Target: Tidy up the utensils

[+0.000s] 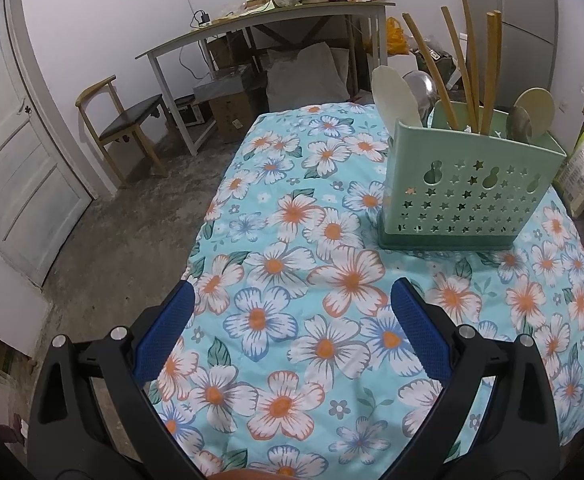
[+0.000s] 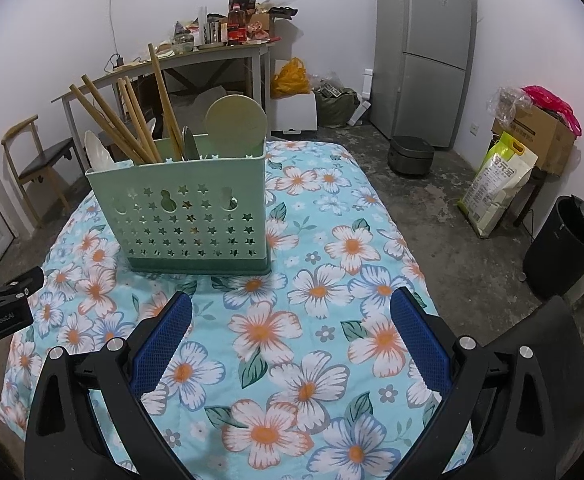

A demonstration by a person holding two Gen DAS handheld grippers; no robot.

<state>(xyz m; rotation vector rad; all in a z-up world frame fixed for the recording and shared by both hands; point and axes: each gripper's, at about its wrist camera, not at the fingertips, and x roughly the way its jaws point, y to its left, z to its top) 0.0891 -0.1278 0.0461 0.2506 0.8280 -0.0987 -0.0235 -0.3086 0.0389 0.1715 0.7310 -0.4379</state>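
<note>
Hovering spread wide and empty, the left gripper [image 1: 292,300] and right gripper [image 2: 292,308] hung over a floral tablecloth [image 2: 332,280]. Farther on, a green utensil holder [image 2: 188,208] stood upright, holding chopsticks [image 2: 132,120] and spoons. Beyond lay concrete floor [image 2: 432,184], a cluttered desk [image 2: 212,50] and a fridge [image 2: 424,52].

Both views are lit evenly by soft, cool indoor light from above; no lamp or window is seen. Only faint shadows are cast: a soft one beside the holder [image 1: 468,184] on the floral cloth [image 1: 292,280], and a dim one near the bottom edge of the right view. No glare is noted. Strong fisheye bending is seen at the borders, where the door [image 1: 8,160] and fridge [image 2: 424,52] are curved, and the corners are blacked out. Focus is fairly sharp throughout.
</note>
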